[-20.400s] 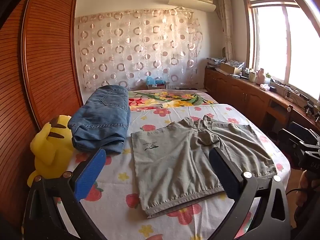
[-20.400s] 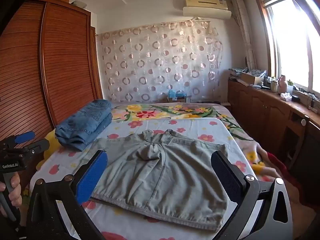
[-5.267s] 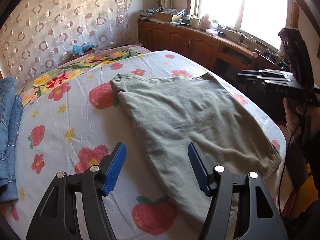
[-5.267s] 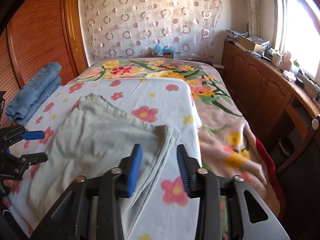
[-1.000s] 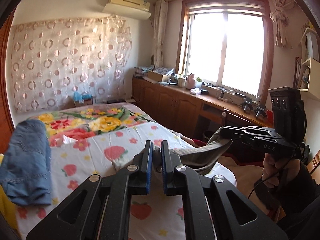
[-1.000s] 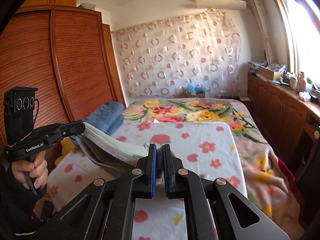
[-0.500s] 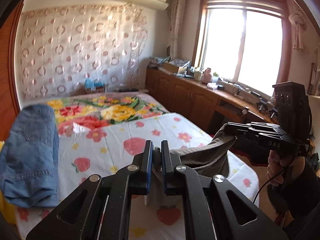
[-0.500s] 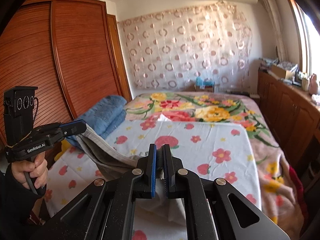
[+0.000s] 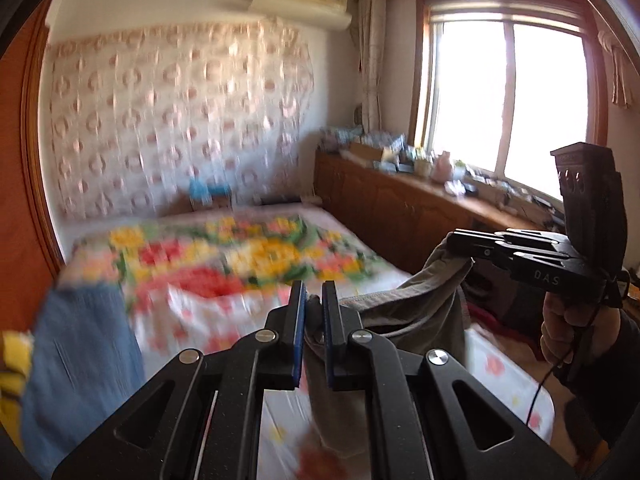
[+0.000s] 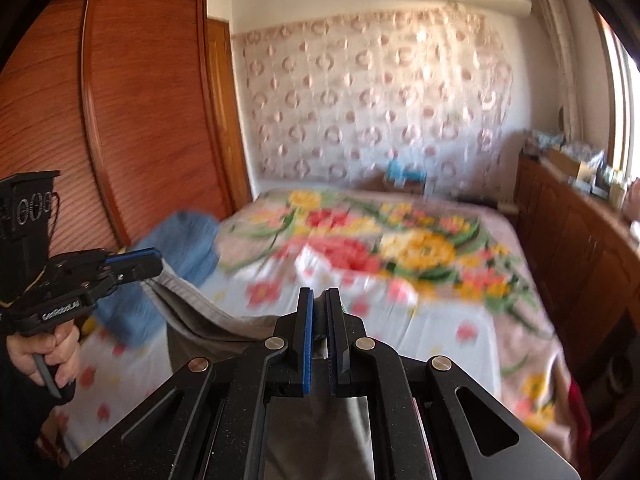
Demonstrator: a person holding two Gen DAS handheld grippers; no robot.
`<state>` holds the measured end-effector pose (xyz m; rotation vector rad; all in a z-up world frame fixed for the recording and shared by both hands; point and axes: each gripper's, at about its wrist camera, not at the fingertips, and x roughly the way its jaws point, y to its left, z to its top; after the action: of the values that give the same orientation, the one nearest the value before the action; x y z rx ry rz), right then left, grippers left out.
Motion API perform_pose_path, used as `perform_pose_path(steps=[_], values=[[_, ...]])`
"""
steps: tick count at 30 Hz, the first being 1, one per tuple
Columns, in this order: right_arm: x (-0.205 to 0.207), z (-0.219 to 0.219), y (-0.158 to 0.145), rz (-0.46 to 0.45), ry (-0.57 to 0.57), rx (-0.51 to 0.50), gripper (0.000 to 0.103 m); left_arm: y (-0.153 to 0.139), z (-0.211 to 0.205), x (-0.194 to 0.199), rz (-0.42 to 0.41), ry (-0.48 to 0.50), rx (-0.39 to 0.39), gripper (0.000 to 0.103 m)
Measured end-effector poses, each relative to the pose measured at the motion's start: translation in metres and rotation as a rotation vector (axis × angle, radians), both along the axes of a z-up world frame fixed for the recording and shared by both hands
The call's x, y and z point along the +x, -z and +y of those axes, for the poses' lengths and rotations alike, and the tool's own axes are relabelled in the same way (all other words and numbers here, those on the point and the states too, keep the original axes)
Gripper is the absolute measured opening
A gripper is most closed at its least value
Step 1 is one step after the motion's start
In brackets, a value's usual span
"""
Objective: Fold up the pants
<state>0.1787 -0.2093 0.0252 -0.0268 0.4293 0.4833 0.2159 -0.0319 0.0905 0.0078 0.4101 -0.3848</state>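
Both the left gripper (image 9: 311, 312) and right gripper (image 10: 319, 316) had their fingers clamped on the grey-green cotton pants (image 9: 404, 312), which hung bunched between them above the flowered bed (image 10: 440, 320); folding looked partway, laying down remained.

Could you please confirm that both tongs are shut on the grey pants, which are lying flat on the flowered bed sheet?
Not quite: both the left tongs and the right tongs are shut on the grey fabric pants, but the pants hang lifted between them above the flowered bed sheet, not flat. Both wrist views show the sagging cloth.
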Motion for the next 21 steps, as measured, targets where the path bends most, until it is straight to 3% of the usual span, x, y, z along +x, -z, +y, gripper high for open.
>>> perform_pose_path(steps=[5, 9, 12, 18, 21], values=[[0.020, -0.003, -0.066, -0.127, 0.036, 0.048, 0.005, -0.049, 0.003, -0.001, -0.123, -0.015, 0.012, 0.009], [0.012, 0.003, -0.083, -0.169, 0.032, 0.062, 0.005, -0.041, 0.008, -0.017, -0.130, -0.024, 0.045, 0.009], [0.002, 0.012, -0.067, -0.142, 0.015, 0.039, 0.005, -0.011, 0.012, -0.029, -0.068, -0.023, 0.079, 0.009], [-0.020, 0.026, 0.003, 0.036, -0.045, -0.041, 0.005, 0.069, 0.025, -0.070, 0.114, -0.013, 0.080, 0.009], [-0.036, 0.037, 0.023, 0.100, -0.064, -0.075, 0.006, 0.088, 0.024, -0.093, 0.147, -0.015, 0.083, 0.009]])
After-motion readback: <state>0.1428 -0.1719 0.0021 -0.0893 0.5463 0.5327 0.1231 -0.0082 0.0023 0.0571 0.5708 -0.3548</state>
